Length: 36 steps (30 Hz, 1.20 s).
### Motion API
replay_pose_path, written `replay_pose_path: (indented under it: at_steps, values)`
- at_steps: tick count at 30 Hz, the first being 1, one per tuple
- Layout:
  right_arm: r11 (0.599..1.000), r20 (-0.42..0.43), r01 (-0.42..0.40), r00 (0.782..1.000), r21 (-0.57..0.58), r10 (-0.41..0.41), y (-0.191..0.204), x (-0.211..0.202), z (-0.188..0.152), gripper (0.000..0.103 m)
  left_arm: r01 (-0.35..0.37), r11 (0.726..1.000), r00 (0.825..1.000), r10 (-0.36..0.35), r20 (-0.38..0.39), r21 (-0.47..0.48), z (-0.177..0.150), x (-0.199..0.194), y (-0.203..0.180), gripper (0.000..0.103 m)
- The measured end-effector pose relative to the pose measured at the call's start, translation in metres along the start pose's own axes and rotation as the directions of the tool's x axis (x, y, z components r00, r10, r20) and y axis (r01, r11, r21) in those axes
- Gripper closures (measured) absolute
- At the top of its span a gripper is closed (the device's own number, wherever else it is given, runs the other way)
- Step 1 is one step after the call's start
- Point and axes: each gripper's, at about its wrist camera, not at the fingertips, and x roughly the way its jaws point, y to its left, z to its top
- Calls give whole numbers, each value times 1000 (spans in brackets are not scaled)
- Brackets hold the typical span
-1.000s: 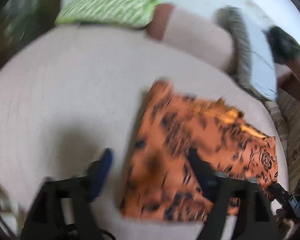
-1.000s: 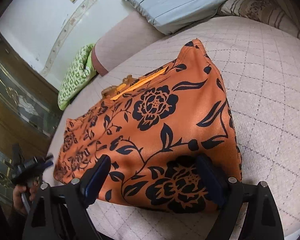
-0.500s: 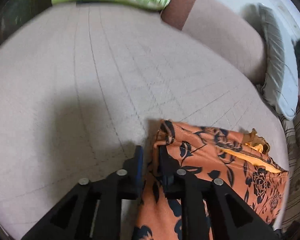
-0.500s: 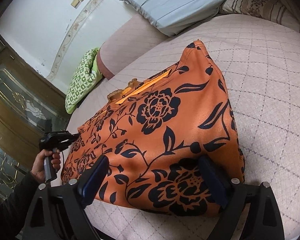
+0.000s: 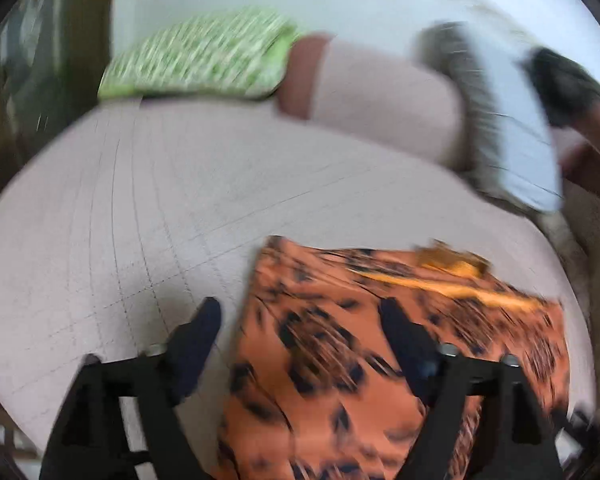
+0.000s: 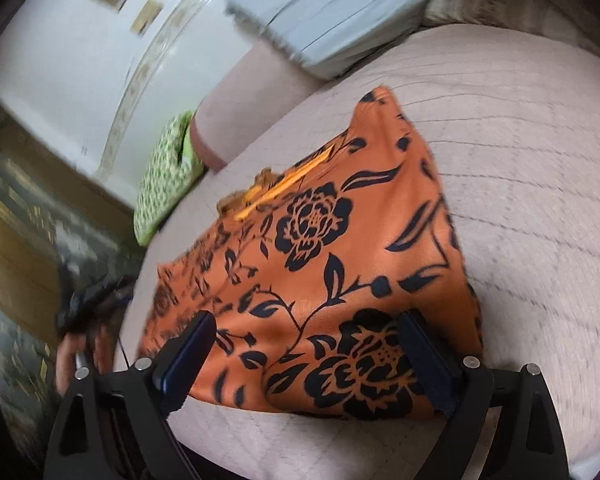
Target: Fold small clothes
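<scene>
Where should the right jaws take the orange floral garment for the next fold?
Probably the near hem corner of the orange floral garment, coming in low from the front edge. It lies flat on the quilted bed, and the open right gripper already straddles that hem.

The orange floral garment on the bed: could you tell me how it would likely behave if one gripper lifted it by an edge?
The orange floral garment looks thin and soft, so it would probably droop and unfold. Its slight sheen hints it may slip on the quilted bedspread.

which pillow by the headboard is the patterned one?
The green pillow, at the left end of the headboard by the wooden door: white-on-green print. The light blue pillow further right is plain.
</scene>
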Motion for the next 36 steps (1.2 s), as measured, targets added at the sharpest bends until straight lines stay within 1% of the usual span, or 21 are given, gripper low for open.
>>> replay_pose_path:
  at_steps: [2,3,5,6,7,8,10,12,15,19,21,24,25,26,27,28,30,31,33,34,36]
  values:
    - [998,7,-33,999,50,32,1,-12,-14,9,7,995,999,-11,37,100,-28,-15,-17,18]
    - [997,6,-40,999,67,40,2,-16,-21,9,-9,991,1000,7,18,133,-36,-5,-25,18]
    - [994,-16,-49,999,100,51,3,-20,-35,9,-59,977,991,83,-109,205,-59,31,-34,18]
    - [991,-36,-44,998,124,49,1,-19,-40,9,-83,968,973,130,-193,235,-73,54,-35,15]
    - [990,-58,-30,998,140,38,-1,-17,-44,9,-103,963,985,133,-108,248,-77,50,-37,14]
    - [992,-59,-23,998,124,30,2,-19,-47,10,-125,955,986,149,-71,270,-79,45,-41,14]
    - [993,-57,-2,998,119,8,5,-23,-48,9,-122,950,983,156,-98,286,-78,38,-45,14]
    - [993,-65,2,998,121,6,10,-23,-47,9,-103,962,986,132,-101,254,-77,30,-39,14]
    - [999,-85,28,996,35,-25,35,-16,-40,9,-83,975,991,102,-84,205,-78,36,-28,14]
    - [997,-139,-40,990,-69,30,74,8,-24,9,-88,975,993,103,-63,206,-81,37,-32,14]
    - [993,-219,-86,974,-86,66,94,37,-20,9,-83,977,994,96,-60,198,-79,37,-33,14]
    - [987,-385,-144,917,-76,104,109,91,-23,9,-69,982,995,81,-62,175,-74,37,-29,14]
    - [987,-427,-132,900,-91,81,112,109,-23,9,-64,984,995,76,-62,165,-71,37,-28,14]
    - [986,-451,-87,892,-144,13,113,129,-17,9,-57,987,996,68,-63,150,-70,35,-25,14]
    - [984,-435,-37,899,-175,-44,110,141,-6,9,-50,989,996,60,-65,140,-69,34,-23,14]
    - [992,-432,-36,902,-124,-21,104,149,5,10,-44,991,996,53,-67,129,-67,34,-21,14]
    - [996,-423,-41,903,84,72,87,160,32,9,-38,992,997,47,-68,119,-65,33,-18,14]
    - [993,-422,-36,903,116,82,87,161,37,9,-37,992,997,45,-68,118,-65,33,-17,14]
    - [993,-423,-80,899,85,109,105,155,39,9,-36,993,997,44,-70,114,-63,34,-15,14]
    - [989,-458,-139,877,44,144,119,152,36,9,-35,993,996,44,-74,111,-63,34,-15,14]
    - [987,-558,-162,817,19,144,132,158,27,9,-35,994,996,43,-82,102,-62,37,-13,14]
